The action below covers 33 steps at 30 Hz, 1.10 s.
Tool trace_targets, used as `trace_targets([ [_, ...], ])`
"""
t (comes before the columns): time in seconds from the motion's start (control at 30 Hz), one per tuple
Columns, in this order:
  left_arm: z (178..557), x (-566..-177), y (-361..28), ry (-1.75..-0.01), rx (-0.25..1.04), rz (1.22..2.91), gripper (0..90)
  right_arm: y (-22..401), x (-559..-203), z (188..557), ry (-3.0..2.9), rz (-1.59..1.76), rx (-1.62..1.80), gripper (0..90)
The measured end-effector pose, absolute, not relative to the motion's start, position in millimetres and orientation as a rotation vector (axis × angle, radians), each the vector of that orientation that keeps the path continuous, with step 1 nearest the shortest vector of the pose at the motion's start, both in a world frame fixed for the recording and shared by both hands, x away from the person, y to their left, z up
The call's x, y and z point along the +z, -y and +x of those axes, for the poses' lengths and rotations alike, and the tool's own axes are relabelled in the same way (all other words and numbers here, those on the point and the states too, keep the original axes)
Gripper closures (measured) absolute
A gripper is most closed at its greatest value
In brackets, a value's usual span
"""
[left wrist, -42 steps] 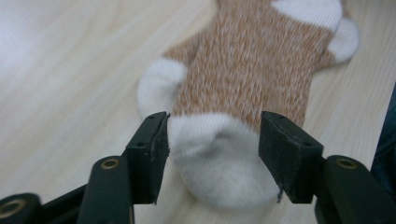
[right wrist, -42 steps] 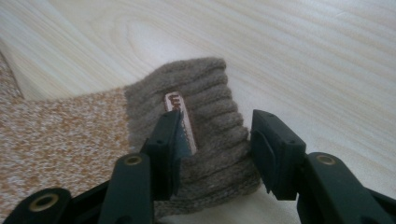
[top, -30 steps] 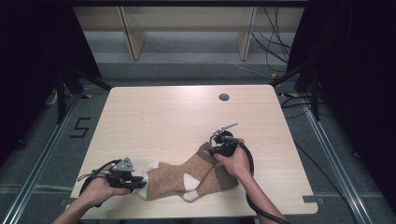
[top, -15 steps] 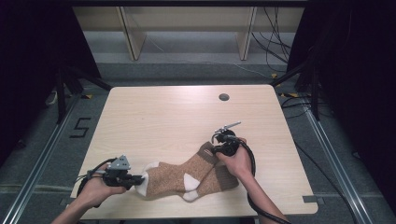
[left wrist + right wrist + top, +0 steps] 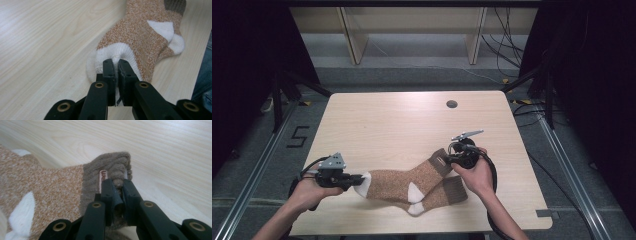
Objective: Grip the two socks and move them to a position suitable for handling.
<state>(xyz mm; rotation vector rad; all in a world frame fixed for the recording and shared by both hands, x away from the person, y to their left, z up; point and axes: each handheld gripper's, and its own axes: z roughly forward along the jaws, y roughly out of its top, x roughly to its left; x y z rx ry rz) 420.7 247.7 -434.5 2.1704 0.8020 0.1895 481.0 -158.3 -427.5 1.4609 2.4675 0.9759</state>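
High view: your left tongs [image 5: 360, 178], lower left of frame, pinch the white toe of the upper sock [image 5: 404, 181]. Your right tongs [image 5: 446, 160], right of centre, pinch its brown cuff. A second sock [image 5: 443, 194] lies under it on the pale wood counter [image 5: 402, 120], near the bottom edge.

Left gripper view: tongs [image 5: 116, 65] nearly closed on the white toe [image 5: 112, 51]; sock body runs toward upper right, white heel patch visible.

Right gripper view: tongs [image 5: 117, 184] nearly closed on the ribbed brown cuff [image 5: 110, 167], centre frame; speckled orange knit at left.
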Motion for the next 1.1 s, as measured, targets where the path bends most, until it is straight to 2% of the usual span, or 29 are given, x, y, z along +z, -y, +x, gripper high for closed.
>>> trace_targets([
  [0.37, 441.1, -435.1, -245.1, -0.807, 0.158, 2.186, 84.8, 172.3, -406.4, 439.1, -2.466, 1.413, 0.972, 81.7],
  [0.6, 447.5, -446.0, -232.4, -0.800, 0.117, 2.224, 84.7, 184.8, -416.5, 416.5, -2.495, 1.455, 0.927, 81.5],
  [0.8, 455.5, -455.9, -224.6, -0.792, 0.120, 2.266, 83.6, 193.5, -429.6, 414.9, -2.491, 1.482, 0.927, 80.3],
  [0.87, 457.7, -463.0, -222.7, -0.756, 0.128, 2.322, 78.5, 194.2, -435.0, 416.2, -2.492, 1.487, 0.913, 77.5],
  [1.0, 455.9, -459.6, -223.7, -0.784, 0.175, 2.261, 52.6, 197.5, -443.1, 418.5, -2.497, 1.517, 0.839, 62.9],
  [1.1, 451.6, -448.5, -225.2, -0.825, 0.194, 2.153, 49.7, 203.8, -433.7, 418.2, -2.439, 1.519, 0.889, 59.5],
])
